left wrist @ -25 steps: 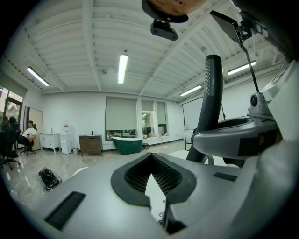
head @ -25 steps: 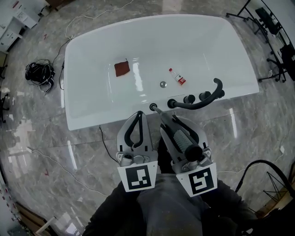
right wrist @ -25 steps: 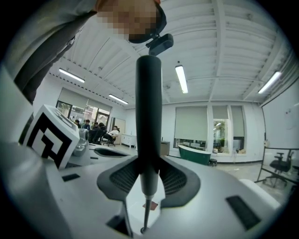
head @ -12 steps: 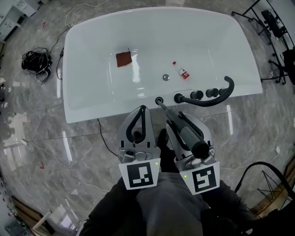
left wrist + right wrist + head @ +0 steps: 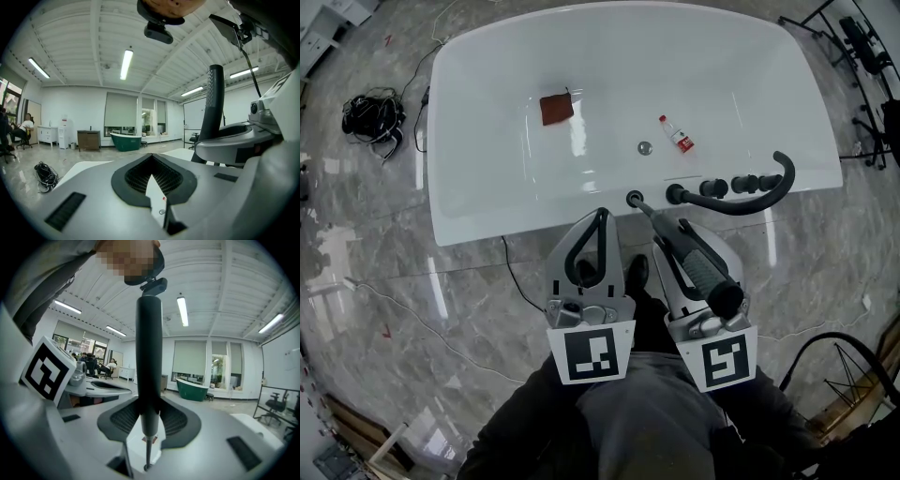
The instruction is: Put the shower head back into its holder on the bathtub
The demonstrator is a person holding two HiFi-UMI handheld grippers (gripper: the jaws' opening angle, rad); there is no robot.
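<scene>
The grey marble floor (image 5: 412,281) fills the scene, and the white tub (image 5: 487,211) lies across its far half, its long near rim toward the person, whose dark trousers (image 5: 647,422) show at the near edge. Both grippers reach out over the floor toward that rim. The left gripper (image 5: 600,217), on the left, has its jaws pressed together at the tips with nothing between them; its own view shows the dark pads (image 5: 136,176) meeting at a point. The right gripper (image 5: 667,234), just beside it on the right, is pinching the shower head (image 5: 698,267), a black wand that lies along the jaws with its thick end near the person and its thin metal end pointing far and left. In the right gripper view the wand (image 5: 149,348) stands straight between the clamped pads and narrows to a thin stem. That stem reaches the holder (image 5: 634,199), a small dark ring on the near rim, just beyond the jaw tips; whether it is seated in the ring cannot be told. Right of the holder on the rim sit a curved black faucet (image 5: 787,173) and dark knobs (image 5: 710,187). A tangle of black cable (image 5: 367,114) lies on the floor left of the tub. Inside the tub are a brown cloth (image 5: 556,109), a small bottle (image 5: 677,133) and the drain (image 5: 645,147).
</scene>
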